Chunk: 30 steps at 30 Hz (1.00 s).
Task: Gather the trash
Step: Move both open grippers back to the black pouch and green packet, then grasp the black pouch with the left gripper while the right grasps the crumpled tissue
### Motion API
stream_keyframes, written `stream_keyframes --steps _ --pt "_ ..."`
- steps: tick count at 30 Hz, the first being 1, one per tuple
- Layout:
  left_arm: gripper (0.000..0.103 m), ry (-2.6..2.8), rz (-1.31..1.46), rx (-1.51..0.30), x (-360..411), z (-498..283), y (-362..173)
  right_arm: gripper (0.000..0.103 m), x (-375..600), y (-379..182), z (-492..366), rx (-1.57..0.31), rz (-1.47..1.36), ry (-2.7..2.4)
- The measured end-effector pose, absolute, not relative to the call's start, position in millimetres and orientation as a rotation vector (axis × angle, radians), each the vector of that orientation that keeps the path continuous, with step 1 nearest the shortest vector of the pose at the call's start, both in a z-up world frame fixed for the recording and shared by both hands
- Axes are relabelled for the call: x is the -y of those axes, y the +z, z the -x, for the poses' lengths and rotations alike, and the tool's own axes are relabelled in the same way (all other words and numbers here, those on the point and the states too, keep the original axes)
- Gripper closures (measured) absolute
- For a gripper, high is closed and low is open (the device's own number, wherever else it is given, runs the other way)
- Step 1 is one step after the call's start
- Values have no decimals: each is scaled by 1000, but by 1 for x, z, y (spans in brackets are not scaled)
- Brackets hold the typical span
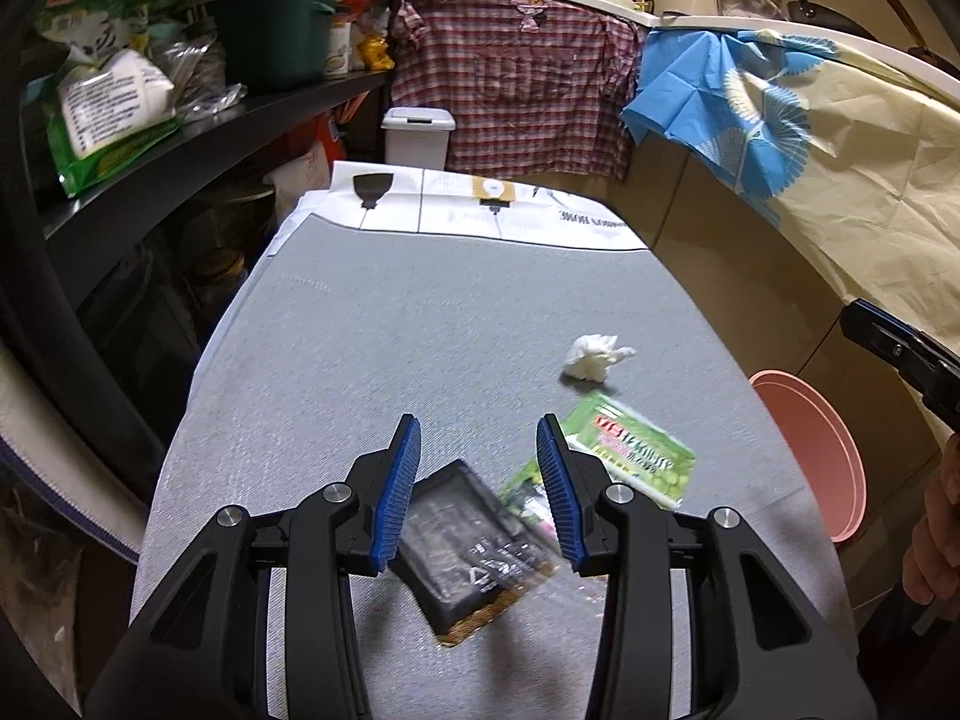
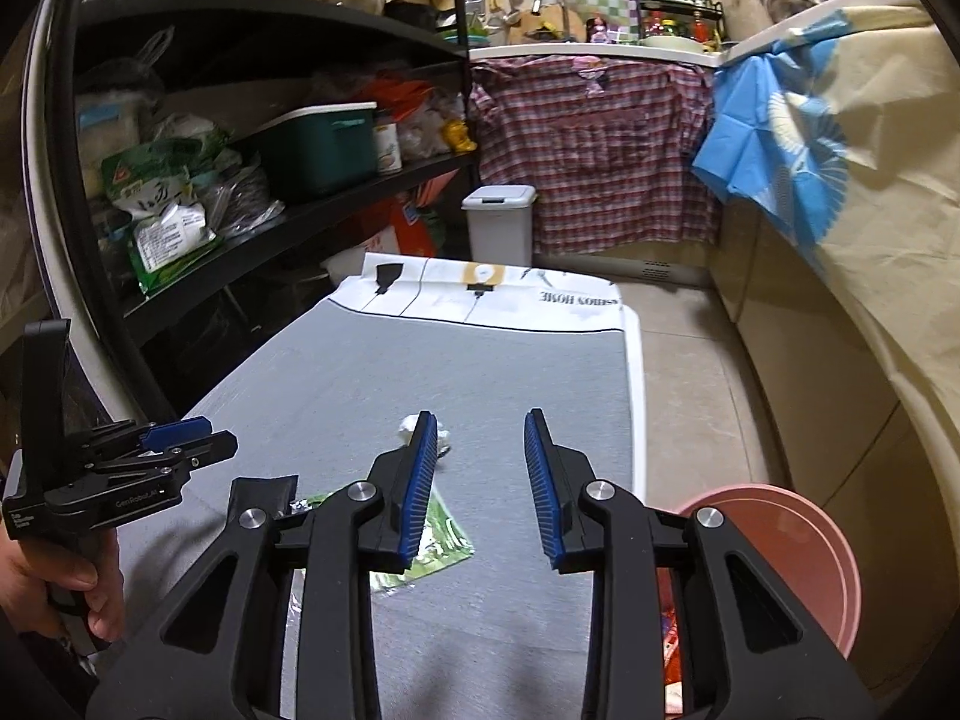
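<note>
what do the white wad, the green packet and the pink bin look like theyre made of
White wad: likely tissue paper, matte, soft crumpled folds.
Green packet: probably thin plastic film, glossy print, lying flat.
Pink bin: apparently moulded plastic, smooth, even colour, rounded rim.

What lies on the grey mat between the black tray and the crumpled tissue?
In the left wrist view, the green wrapper lies between the black tray and the crumpled tissue on the grey mat.

Black shelving (image 2: 252,120), beige floor tiles (image 2: 690,372), plaid cloth (image 2: 600,156) draped over counter (image 2: 600,51)
</note>
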<state>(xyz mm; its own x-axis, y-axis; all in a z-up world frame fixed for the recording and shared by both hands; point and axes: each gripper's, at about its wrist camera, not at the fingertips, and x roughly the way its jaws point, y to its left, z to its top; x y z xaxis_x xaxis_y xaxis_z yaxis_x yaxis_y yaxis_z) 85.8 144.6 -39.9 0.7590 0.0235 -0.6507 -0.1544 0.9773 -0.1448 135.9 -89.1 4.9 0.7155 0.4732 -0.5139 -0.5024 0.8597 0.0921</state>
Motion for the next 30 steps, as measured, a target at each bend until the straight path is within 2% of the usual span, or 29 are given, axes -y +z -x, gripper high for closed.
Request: stream_keyframes --steps 10,20,27,30 --pt "63 129 234 -728 -167 -79 -52 77 63 -14 -153 -589 56 565" --pt "62 152 287 -834 -179 -83 -83 77 33 -33 -165 -615 103 594" --pt "57 164 310 -905 -184 -92 -102 75 12 -53 -180 -675 127 614" --pt "54 160 310 -912 -184 -95 -105 71 6 -60 -186 -691 131 616"
